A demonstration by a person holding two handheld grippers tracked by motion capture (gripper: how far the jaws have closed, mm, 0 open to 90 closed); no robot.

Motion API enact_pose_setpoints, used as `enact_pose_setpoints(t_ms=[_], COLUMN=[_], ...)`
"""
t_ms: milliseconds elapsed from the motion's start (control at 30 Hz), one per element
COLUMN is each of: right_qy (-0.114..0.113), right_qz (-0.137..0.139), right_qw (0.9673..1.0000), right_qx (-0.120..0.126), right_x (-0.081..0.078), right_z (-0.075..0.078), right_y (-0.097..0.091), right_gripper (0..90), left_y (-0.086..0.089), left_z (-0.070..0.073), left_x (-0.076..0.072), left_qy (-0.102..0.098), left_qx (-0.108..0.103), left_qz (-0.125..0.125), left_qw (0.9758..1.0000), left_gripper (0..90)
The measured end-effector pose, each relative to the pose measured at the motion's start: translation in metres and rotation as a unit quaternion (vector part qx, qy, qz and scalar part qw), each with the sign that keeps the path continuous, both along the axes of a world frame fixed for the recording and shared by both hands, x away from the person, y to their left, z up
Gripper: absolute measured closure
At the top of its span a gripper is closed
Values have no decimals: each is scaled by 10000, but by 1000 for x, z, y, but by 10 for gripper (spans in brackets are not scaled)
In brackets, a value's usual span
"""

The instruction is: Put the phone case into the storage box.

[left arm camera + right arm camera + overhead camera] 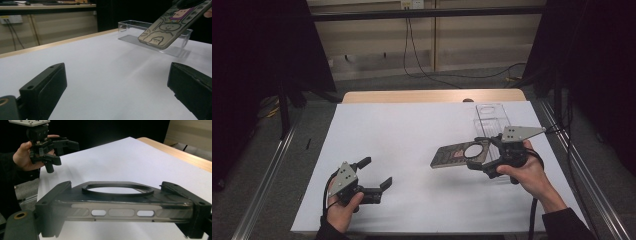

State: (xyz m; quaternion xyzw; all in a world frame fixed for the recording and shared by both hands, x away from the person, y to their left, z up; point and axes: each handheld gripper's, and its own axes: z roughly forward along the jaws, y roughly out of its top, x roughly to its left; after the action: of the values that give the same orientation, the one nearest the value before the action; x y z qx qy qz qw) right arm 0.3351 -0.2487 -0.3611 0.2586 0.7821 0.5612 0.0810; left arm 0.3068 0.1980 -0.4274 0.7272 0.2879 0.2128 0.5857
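A translucent grey phone case (455,154) with a black ring (117,188) on its inner face hangs tilted above the white sheet, and my right gripper (478,152) is shut across its width. In the right gripper view the case (120,213) spans both jaws of the right gripper (120,200), side cut-outs facing me. The left gripper view shows the case's doodle-printed back (172,22) at the upper right. My left gripper (375,172) stands open and empty near the front left, low over the sheet. Its jaws are wide apart in its own view (117,90); from the right gripper view it is at the far left (58,151).
A clear plastic box (492,117) lies on the white sheet (412,130) at the back right, just behind the held case; it is also in the left gripper view (130,27). The wooden table edge (412,96) runs along the back. Metal rails (267,175) flank the table.
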Motion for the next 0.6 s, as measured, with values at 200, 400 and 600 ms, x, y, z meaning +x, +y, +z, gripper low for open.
enact_pose_setpoints(t_ms=[200,400,600], right_qy=[2,-41,-57], right_qz=[-197,-384,-598], right_qw=[9998,9992,9981], right_qx=[45,80,108], right_x=[4,11,17], right_z=[3,10,16], right_y=[-7,-17,-27], right_gripper=[117,118,118], left_y=[13,29,39], left_z=[-3,4,-4], left_x=[-3,-6,-11], left_qy=[-43,-111,-22], left_qx=[61,-101,46], left_qz=[88,486,623], left_qw=[9999,9987,9980], left_gripper=[16,22,26])
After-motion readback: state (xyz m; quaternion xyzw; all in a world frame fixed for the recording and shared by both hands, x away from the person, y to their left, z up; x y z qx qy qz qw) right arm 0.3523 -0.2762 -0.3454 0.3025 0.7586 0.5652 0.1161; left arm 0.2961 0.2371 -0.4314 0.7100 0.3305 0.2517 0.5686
